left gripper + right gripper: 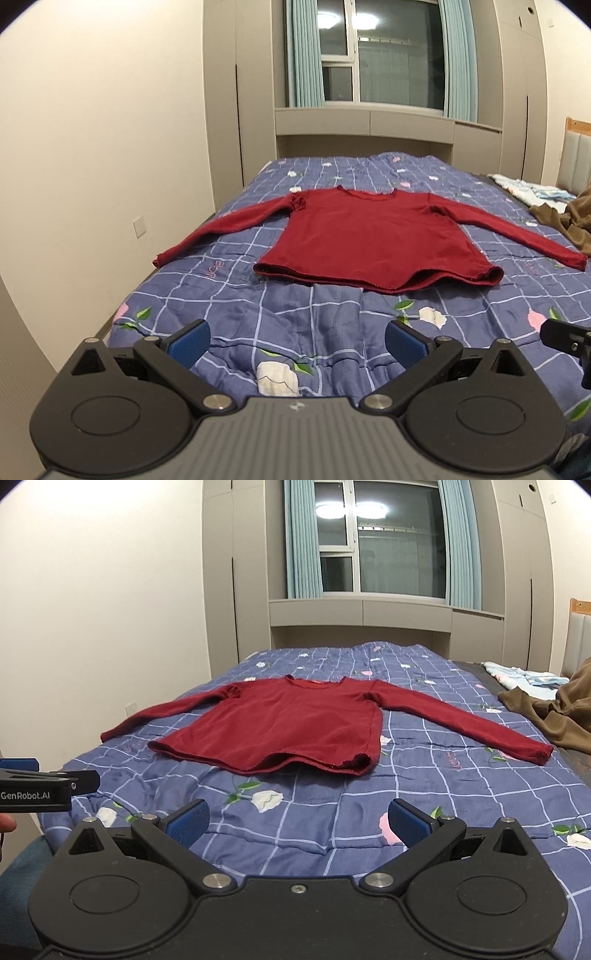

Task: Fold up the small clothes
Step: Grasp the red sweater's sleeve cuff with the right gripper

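Nearest, the left gripper (297, 341) and the right gripper (298, 821) both hover with their blue pads spread wide and nothing between them, side by side above the near end of the bed, presumably squared up for a start. Under them lies the blue plaid floral quilt (332, 325), rumpled close by. Farther on, well apart from both grippers, the red long-sleeved shirt (373, 243) lies flat with hem nearest and sleeves out, ready for folding. Beyond it to the right sit a brown garment (554, 716) and what may be pale folded clothes (517, 674).
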Motion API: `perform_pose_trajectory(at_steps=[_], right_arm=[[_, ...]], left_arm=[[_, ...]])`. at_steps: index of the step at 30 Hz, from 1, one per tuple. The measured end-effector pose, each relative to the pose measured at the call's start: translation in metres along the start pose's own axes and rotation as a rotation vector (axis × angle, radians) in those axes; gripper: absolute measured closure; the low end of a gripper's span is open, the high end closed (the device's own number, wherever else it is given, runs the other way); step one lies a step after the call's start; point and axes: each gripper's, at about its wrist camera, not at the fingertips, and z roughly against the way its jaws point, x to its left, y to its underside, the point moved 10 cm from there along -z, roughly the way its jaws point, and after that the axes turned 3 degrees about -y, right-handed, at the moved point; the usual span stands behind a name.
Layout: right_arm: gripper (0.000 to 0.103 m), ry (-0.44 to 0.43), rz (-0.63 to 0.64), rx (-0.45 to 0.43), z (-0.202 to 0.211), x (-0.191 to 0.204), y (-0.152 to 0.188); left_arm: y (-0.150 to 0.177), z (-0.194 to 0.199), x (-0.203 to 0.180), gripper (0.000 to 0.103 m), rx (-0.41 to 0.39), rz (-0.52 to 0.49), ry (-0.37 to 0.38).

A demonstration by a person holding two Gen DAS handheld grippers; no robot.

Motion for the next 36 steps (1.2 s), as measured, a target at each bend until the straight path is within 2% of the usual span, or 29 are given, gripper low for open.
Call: perform_pose_trajectory(at_steps=[6,13,16,27,32,36], right_arm=[[0.0,-0.014,-0.009,0.051,-0.03,-0.012,0.006],[0.0,-0.016,-0.024,0.038,-0.063,-0.041,-0.004],[0.0,0.017,-0.048,0.038,-0.078,-0.064,-0.016],[0.0,0.221,-0.238,0.067,-0.128,-0.191,-0.058],[0.0,0.333,-0.405,0.054,-0.145,-0.263,-0.06],[0.005,0.378,-0.513,0.051,-0.159,-0.306,-0.056]], left_arm=[[-0.008,-0.029,-0.006,0.0,0.033,-0.021,-0.014],[-0.032,-0.072,-0.028,0.0,0.056,-0.086,-0.014],[-0.047,-0.091,-0.044,0.0,0.062,-0.111,-0.005],[-0.112,-0.161,-0.111,0.0,0.086,-0.189,0.078],[-0.139,-0.202,-0.154,0.0,0.077,-0.248,0.129],[-0.154,-0.235,-0.191,0.0,0.078,-0.288,0.18]])
